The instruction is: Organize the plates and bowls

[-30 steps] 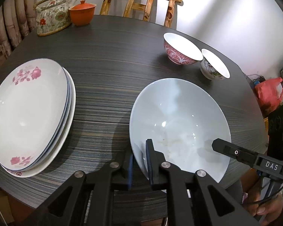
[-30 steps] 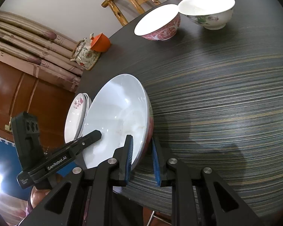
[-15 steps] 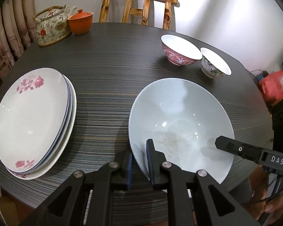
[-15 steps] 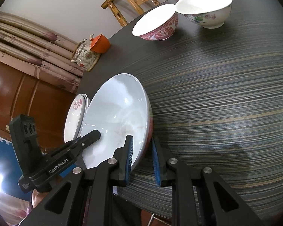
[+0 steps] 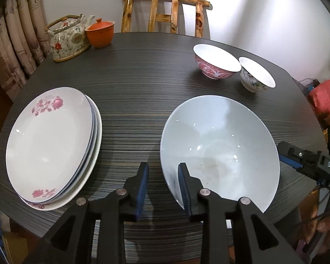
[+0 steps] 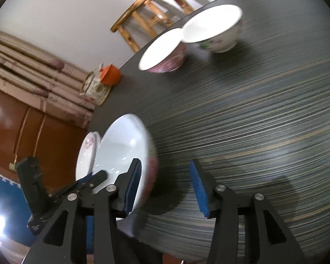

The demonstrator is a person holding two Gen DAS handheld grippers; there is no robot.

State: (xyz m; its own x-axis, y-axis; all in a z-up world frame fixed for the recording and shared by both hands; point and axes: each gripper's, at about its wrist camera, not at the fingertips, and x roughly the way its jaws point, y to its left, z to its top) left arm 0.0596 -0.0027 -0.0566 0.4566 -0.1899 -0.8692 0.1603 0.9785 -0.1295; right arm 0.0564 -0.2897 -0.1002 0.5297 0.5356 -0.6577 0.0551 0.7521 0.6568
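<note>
Big bowl (image 5: 220, 149) sits on worktop (image 5: 143, 77) near front edge, R of plate stack (image 5: 52, 145), apart from it. Stack = several plates, top one w/ pink flowers.

L claw (image 5: 162, 181): jaws have just been opening, now partly open. Bowl's near-L rim is between the pads; R pad lies over the bowl's inside, L pad stands clear outside the rim. No grip.

R claw (image 6: 165, 187): jaws have just been opening too, now wide. L pad at bowl's rim/inside, R pad well off over bare worktop. Bowl's outer wall (pink pattern) in the gap, not pinched. Frame blurred, so contact at L pad can't tell.

Far side of worktop: red bowl (image 5: 215, 62) and floral bowl (image 5: 256, 74), side by side, rims touching or nearly. Far L corner: teapot (image 5: 68, 38) w/ orange cup (image 5: 100, 33) just beside it. Chair (image 5: 165, 11) behind worktop.
</note>
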